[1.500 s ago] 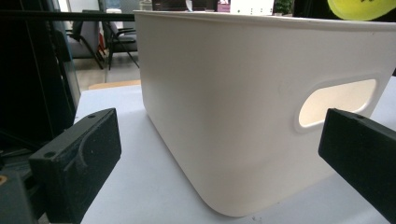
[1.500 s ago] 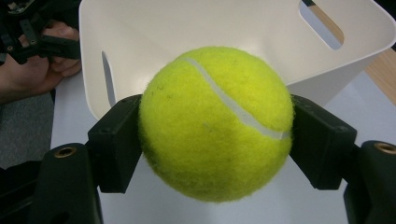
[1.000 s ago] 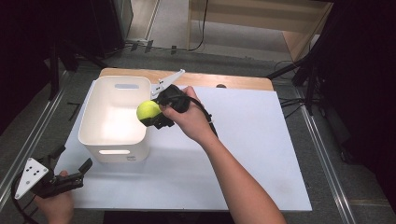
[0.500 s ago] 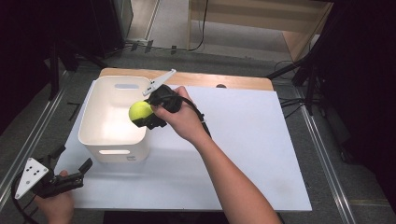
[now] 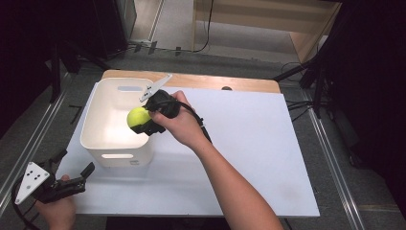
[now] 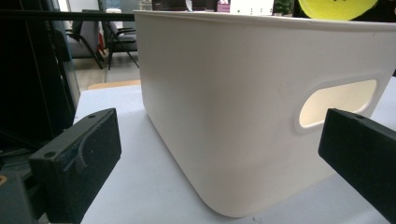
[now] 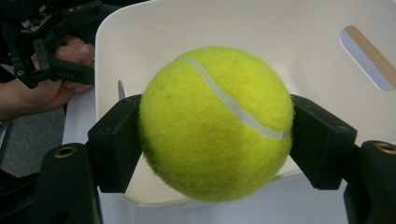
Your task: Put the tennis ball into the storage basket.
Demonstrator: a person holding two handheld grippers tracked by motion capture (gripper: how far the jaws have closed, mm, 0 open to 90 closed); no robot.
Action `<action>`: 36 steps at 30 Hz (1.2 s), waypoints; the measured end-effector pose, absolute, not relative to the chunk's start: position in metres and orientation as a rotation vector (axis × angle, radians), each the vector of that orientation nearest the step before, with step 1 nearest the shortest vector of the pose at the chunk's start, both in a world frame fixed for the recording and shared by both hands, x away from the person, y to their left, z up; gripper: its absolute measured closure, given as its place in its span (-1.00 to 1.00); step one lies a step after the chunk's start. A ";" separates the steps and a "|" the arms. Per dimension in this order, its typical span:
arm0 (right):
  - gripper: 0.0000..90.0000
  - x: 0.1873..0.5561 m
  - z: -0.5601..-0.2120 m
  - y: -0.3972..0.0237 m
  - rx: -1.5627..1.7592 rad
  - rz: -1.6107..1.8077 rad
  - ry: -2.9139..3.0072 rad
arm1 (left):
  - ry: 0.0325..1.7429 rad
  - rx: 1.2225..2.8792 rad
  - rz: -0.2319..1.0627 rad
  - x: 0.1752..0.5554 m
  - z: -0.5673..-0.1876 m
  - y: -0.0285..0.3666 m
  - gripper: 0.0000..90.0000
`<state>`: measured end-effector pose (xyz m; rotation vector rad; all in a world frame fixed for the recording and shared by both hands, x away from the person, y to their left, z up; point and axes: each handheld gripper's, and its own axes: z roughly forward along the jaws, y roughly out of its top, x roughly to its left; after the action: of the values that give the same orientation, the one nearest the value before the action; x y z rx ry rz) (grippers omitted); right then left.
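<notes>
Table (image 5: 249, 143): it was a white board with a wooden strip along its far edge, and it carried the bin on its left half. The right half was bare.

Bin (image 5: 103, 139): the white plastic bin with cut-out handles sat in the same place as a second earlier. Its inside looked empty in the high view. In the left gripper view its near wall (image 6: 243, 116) rose close in front of the jaws.

Right hand-held gripper (image 5: 143, 122): over the last second it had carried the ball leftward, from above the bin's right-hand rim to a spot over the open bin. Its jaws were clamped on the ball from both sides, as the right gripper view (image 7: 215, 135) showed, and the grip had not loosened.

Left hand-held gripper (image 5: 72, 179): it had kept its place at the table's near left corner, just short of the bin. Its jaws stood wide apart with nothing between them, seen in its own view (image 6: 224, 154).

Tennis ball (image 5: 138, 117): the yellow-green ball was held in the air above the bin's right inner side, not yet resting on the floor of the bin. In the right gripper view (image 7: 215, 123) the bin's white interior lay behind and below it.

Meaning for the work: the carry looked nearly finished. With the ball already past the rim, what remained, by my reading, was to lower a little and let go so it would land inside.

Risk: released from this height, the ball could bounce, possibly back out over the rim.
</notes>
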<state>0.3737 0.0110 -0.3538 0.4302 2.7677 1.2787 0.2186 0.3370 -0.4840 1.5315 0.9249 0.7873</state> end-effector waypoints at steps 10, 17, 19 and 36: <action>-0.46 0.371 -0.362 0.019 0.407 1.225 2.788 | 0.925 1.532 0.788 0.219 -0.484 0.337 -1.00; -0.46 0.371 -0.370 0.024 0.405 1.187 2.803 | 0.923 1.532 0.787 0.219 -0.484 0.337 -1.00; -0.46 0.372 -0.372 0.026 0.405 1.176 2.805 | 0.924 1.530 0.786 0.219 -0.484 0.337 -1.00; -0.66 0.370 -0.374 0.029 0.373 1.160 2.839 | 0.925 1.528 0.785 0.219 -0.484 0.337 -1.00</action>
<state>0.3697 0.0288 -0.3743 0.3727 2.8393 1.1596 0.2191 0.3373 -0.4841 1.5282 0.9250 0.7855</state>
